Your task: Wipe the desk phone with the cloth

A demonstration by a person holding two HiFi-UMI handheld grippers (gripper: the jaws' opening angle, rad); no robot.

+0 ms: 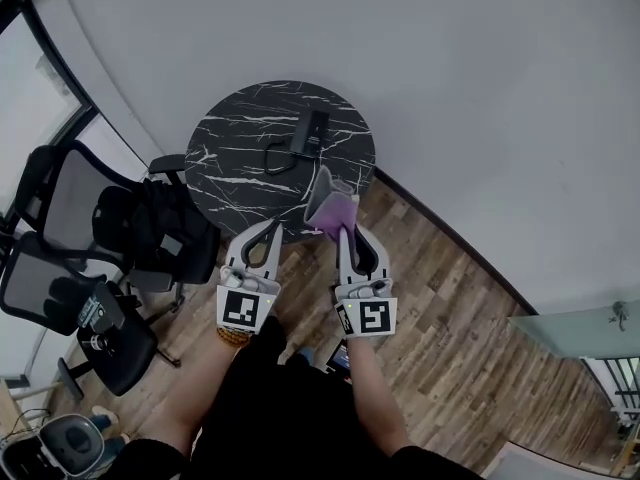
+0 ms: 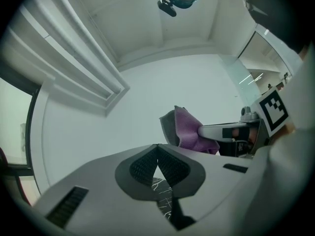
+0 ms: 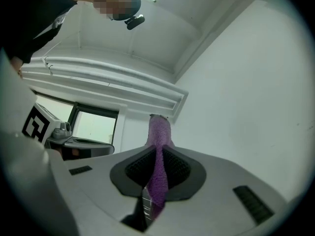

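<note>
While only the head view shows desk phone [image 1: 308, 133], right fingers [image 3: 178, 169] pinch cloth [image 3: 159, 134], left fingers [image 2: 141, 166] meet

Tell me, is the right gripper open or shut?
Shut: the right gripper pinches the cloth, which sticks out past its tip.

Soft even light, perhaps daylight; fisheye edges vignetted, warped.

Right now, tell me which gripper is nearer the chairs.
Left. The left gripper sits just to the right of the chairs in the head view. The right gripper, shut on the cloth, is farther right, beyond the left one.
</note>
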